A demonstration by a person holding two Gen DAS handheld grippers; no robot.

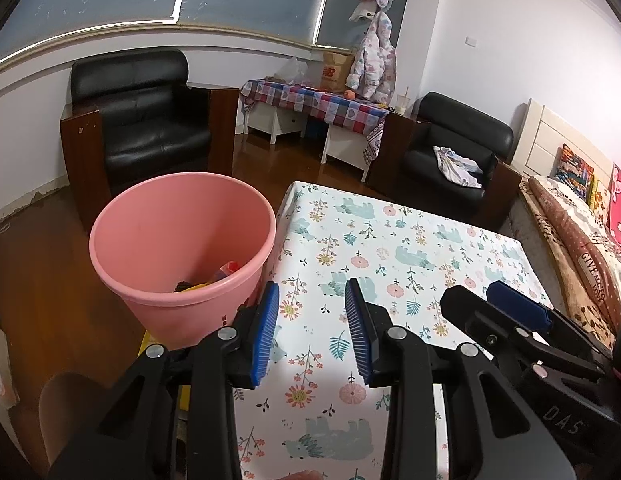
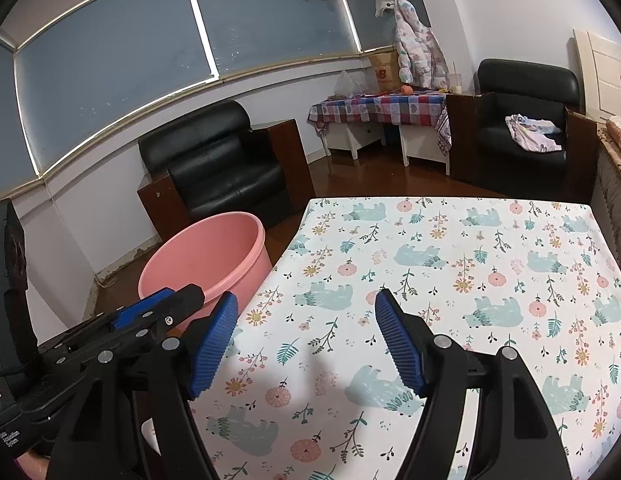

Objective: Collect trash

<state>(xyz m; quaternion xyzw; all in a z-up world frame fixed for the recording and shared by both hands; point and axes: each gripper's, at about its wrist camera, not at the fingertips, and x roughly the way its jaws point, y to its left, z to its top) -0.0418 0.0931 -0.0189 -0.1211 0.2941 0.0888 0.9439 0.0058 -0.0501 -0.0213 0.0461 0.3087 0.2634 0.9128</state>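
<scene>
Trash (image 1: 214,280) inside bin (image 1: 182,216), left view only

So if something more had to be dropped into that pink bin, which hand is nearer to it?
Probably the left. The left gripper sits right beside the pink bin, fingers open and empty. The right gripper is over the flowered table, farther from the bin.

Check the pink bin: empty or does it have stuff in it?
Not empty. The left wrist view shows red, yellow and dark items at the bottom of the pink bin; how full, cannot tell.
</scene>
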